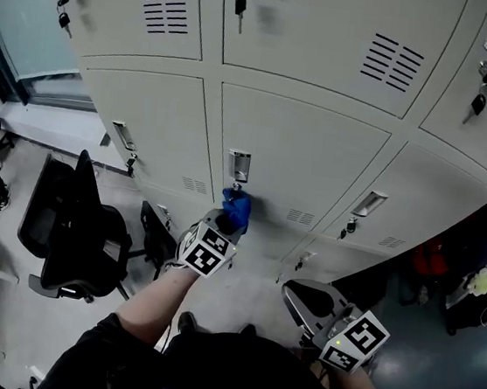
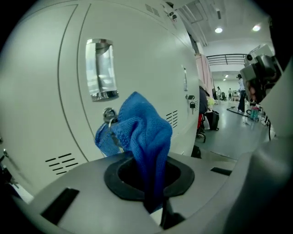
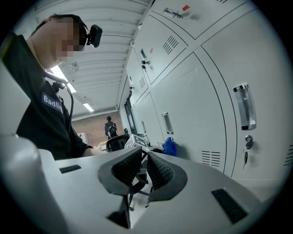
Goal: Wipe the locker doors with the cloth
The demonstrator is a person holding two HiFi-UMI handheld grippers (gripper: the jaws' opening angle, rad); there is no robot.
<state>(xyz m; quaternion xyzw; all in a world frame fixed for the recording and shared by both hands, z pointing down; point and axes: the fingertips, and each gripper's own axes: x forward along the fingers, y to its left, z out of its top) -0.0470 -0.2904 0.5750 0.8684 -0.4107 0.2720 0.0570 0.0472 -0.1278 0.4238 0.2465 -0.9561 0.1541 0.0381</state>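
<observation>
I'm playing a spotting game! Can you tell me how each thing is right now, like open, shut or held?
Blue cloth: bunched up, clamped in the left gripper, up by a lock.
Left gripper: shut on the blue cloth.
Right gripper: shut, nothing between its jaws.
Locker doors: closed.
Key: in its lock, beside the cloth.
Office chair: upright, nobody on it.

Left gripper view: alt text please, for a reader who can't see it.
The left gripper is shut on a bunched blue cloth, holding it close to a pale grey locker door, just below the door's recessed metal handle and by its key. More lockers recede at right.
</observation>
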